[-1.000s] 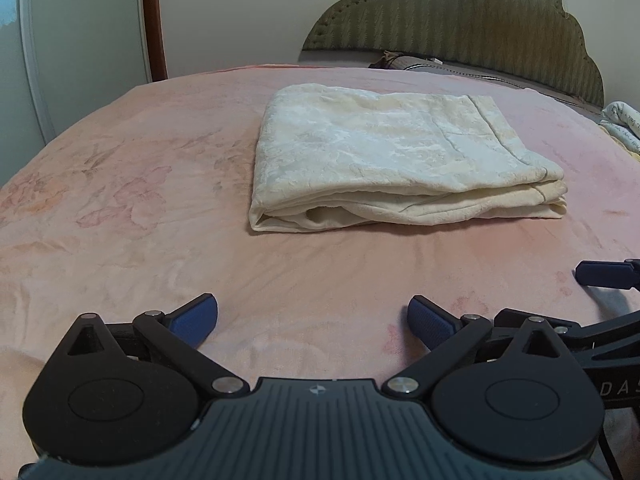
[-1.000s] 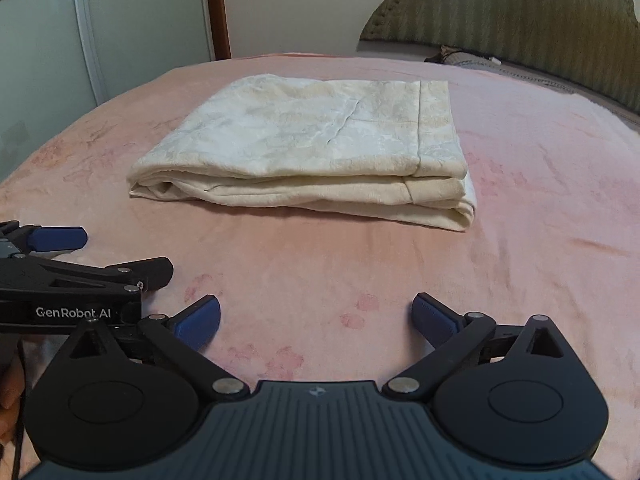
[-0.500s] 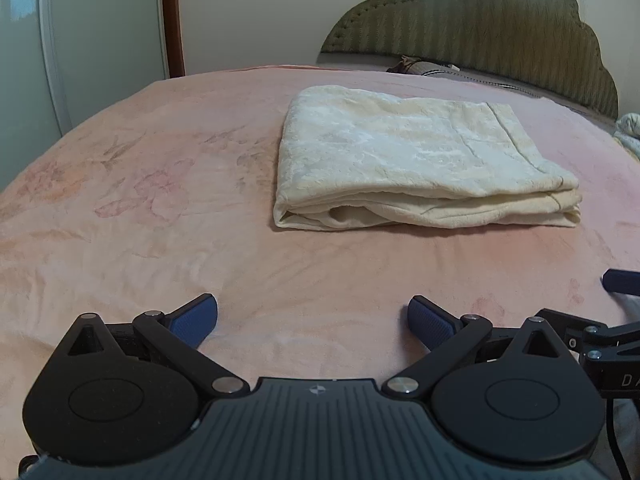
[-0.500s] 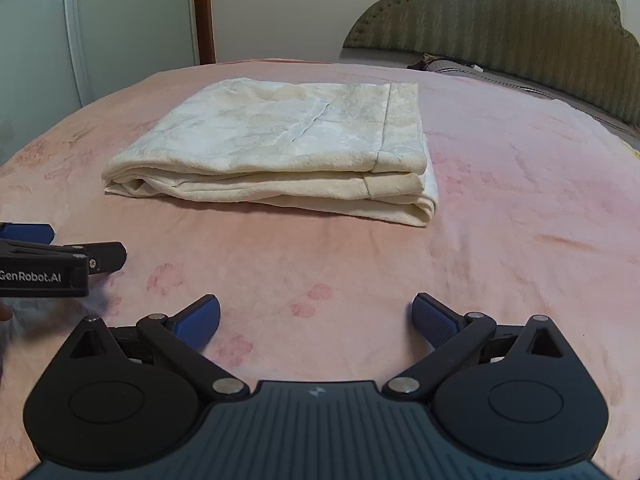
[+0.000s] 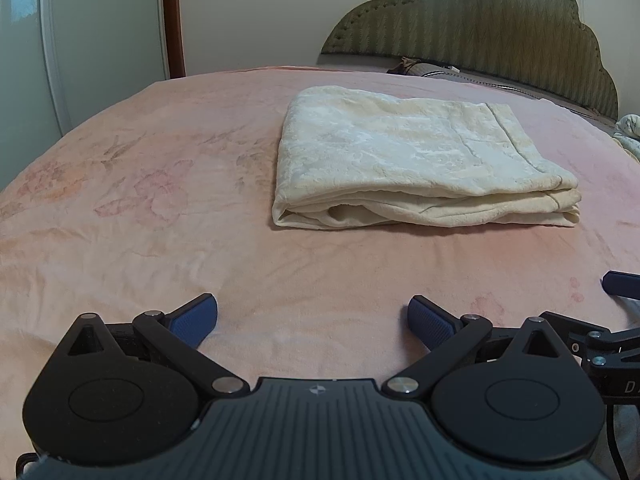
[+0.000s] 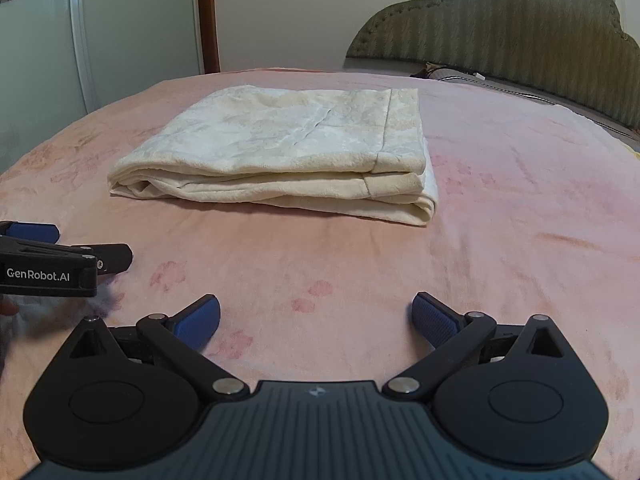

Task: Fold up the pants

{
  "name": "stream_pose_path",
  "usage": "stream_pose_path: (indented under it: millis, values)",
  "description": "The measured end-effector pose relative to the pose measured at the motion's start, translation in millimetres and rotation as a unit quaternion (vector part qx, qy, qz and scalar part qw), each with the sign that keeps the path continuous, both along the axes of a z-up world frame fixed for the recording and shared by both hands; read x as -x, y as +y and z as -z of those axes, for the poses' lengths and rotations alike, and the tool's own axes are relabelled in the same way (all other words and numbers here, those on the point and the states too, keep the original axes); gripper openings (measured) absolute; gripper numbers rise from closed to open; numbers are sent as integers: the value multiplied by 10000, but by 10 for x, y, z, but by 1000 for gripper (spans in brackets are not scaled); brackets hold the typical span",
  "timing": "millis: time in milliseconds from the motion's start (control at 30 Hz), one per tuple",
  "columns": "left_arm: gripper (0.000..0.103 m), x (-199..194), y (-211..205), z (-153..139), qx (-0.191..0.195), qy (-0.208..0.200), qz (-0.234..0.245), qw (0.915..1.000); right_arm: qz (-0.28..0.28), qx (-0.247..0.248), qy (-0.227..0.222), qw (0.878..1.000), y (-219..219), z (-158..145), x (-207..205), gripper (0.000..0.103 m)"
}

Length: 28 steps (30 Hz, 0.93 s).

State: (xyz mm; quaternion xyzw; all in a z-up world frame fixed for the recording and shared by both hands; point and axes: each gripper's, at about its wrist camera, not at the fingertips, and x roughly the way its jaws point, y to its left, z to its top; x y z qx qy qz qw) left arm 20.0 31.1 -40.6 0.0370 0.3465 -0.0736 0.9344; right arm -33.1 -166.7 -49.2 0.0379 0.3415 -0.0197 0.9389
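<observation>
The cream pants (image 5: 412, 160) lie folded into a flat rectangular stack on the pink bed cover, its layered edge facing me. The right wrist view shows the same stack (image 6: 288, 152) from the other side. My left gripper (image 5: 313, 322) hovers open over the bare cover, well short of the stack, with nothing between its blue pads. My right gripper (image 6: 316, 320) is likewise open and empty, also well back from the pants. Each gripper's side shows at the edge of the other's view: the right gripper (image 5: 612, 320), the left gripper (image 6: 56, 260).
The pink floral bed cover (image 5: 160, 220) spreads wide to the left and front. A green padded headboard (image 5: 480, 32) and a pillow (image 5: 440, 70) stand behind. Wardrobe doors (image 6: 80, 40) rise at the left. Some white cloth (image 5: 628, 132) sits at the far right edge.
Both grippers have drifted slightly and tilted upward, so more of the wall and headboard shows. The folded pants have not moved, and both grippers stay open.
</observation>
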Motion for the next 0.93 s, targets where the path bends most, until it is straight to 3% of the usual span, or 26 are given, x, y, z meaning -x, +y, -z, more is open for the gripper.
stream_pose_path:
  millis: [933]
  values:
    - [103, 22, -18, 2, 4, 0, 57, 10000, 0, 8, 0, 10000, 24, 11, -5, 103]
